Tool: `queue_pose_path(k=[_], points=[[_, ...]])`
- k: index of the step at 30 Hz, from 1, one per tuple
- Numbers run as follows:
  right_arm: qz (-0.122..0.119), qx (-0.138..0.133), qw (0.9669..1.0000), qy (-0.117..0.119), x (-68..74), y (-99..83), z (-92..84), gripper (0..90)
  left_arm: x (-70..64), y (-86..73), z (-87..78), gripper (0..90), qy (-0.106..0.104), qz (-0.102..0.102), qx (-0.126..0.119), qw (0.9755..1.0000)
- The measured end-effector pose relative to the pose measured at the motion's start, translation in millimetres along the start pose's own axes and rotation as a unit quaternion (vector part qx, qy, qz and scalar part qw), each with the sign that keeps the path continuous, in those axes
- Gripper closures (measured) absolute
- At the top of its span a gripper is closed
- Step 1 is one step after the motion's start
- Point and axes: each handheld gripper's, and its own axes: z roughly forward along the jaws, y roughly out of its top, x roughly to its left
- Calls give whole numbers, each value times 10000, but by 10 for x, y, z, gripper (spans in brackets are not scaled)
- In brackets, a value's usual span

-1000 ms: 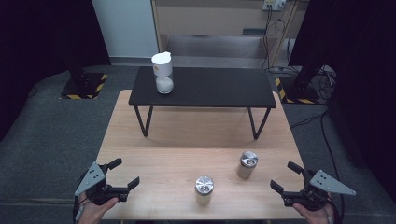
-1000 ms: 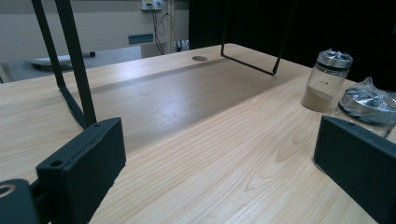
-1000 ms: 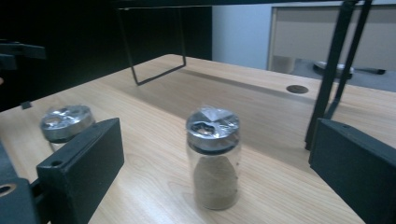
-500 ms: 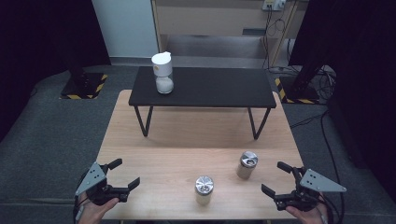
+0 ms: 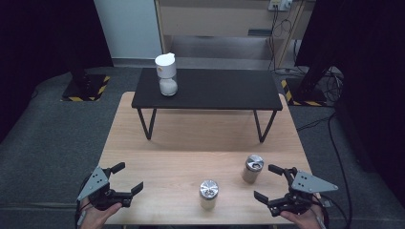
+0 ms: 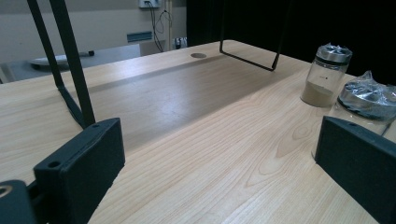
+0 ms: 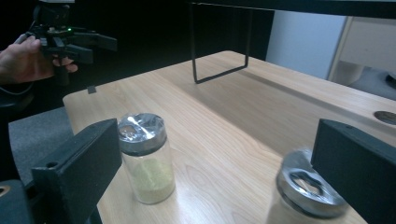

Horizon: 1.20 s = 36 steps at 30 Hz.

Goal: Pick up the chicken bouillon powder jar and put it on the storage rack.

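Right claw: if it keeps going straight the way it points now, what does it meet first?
Probably the near shaker jar, just inside the right claw's open jaws in its own view. The second jar sits toward the other jaw; depth is hard to judge.

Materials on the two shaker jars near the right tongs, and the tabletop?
Both jars look like clear glass or hard plastic: the powder shows through. Their caps look like shiny metal, with bright glints. The tabletop appears to be light wood or wood-look laminate, matte, with visible grain.

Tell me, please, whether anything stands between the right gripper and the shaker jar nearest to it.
Nothing visible does. The right gripper, jaws open, faces the nearer shaker jar across bare wooden table; the other jar stands off to the side.
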Motion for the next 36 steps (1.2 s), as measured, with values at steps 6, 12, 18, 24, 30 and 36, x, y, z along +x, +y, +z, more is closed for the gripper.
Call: queue_pose_path(k=[6,12,18,24,30,36], points=[[2,15,9998,195,4,14,143,25,0,2,1,2,-7,12,6,10000],[-38,95,9991,409,15,34,319,25,2,3,5,2,-28,17,12,10000],[-49,169,9983,561,30,17,482,28,4,3,6,2,-41,19,16,10000],[-54,256,9971,709,46,9,640,33,4,5,10,2,-53,27,28,10000],[2,347,9964,772,55,-17,761,35,4,5,11,2,-57,31,27,10000],[-4,413,9956,846,73,-21,868,38,2,5,12,2,-63,42,25,10000]])
